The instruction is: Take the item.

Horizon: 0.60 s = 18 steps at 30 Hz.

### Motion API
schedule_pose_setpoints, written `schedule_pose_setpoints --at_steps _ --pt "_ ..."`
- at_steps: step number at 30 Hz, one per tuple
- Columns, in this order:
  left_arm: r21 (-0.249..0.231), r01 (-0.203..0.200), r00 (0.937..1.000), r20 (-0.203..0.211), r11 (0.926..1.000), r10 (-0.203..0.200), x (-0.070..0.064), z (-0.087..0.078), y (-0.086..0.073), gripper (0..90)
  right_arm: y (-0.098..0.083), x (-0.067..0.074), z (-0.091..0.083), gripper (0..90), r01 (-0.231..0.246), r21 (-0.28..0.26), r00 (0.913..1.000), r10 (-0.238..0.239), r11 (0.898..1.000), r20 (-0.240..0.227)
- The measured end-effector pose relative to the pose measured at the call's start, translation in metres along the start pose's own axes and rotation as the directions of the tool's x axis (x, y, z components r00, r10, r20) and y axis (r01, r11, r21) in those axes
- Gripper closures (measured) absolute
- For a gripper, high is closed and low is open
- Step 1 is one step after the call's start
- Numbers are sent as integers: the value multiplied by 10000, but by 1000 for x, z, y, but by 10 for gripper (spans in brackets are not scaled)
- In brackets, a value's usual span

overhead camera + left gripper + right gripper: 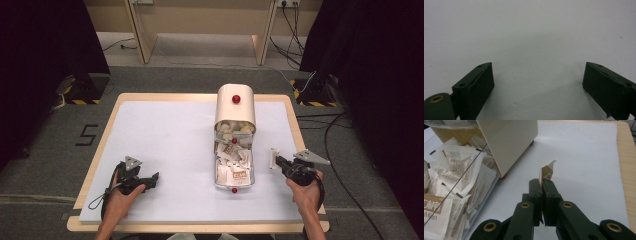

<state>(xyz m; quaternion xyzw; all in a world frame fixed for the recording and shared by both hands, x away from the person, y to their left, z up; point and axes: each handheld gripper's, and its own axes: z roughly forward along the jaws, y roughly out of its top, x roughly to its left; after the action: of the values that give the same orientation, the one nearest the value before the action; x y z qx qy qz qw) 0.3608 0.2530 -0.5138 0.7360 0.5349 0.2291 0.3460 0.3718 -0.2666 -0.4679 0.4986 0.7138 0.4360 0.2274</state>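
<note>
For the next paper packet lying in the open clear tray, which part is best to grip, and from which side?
Probably a raised corner or edge of the top packet at the near end of the clear tray, coming from above. The packets lie flat and thin, the tray walls block the sides, and the cream lid covers the far end.

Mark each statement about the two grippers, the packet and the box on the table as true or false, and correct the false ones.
1. The right gripper is shut on a packet. True.
2. The left gripper holds a packet. False: its jaws stand open with nothing between them.
3. The box has packets spilling from its open front. True.
4. The left gripper is inside the box. False: it rests apart on the white tabletop.
</note>
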Motion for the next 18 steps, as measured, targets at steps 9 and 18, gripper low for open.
schedule_pose_setpoints --at_steps 9,18 --pt "-2 0 10000 0 10000 0 0 0 0 93 -4 2 9 872 137 335 9999 -136 9993 -20" --pt "-1 0 10000 -2 10000 0 0 0 0 93 -7 -1 13 872 67 516 10000 -69 9986 48"
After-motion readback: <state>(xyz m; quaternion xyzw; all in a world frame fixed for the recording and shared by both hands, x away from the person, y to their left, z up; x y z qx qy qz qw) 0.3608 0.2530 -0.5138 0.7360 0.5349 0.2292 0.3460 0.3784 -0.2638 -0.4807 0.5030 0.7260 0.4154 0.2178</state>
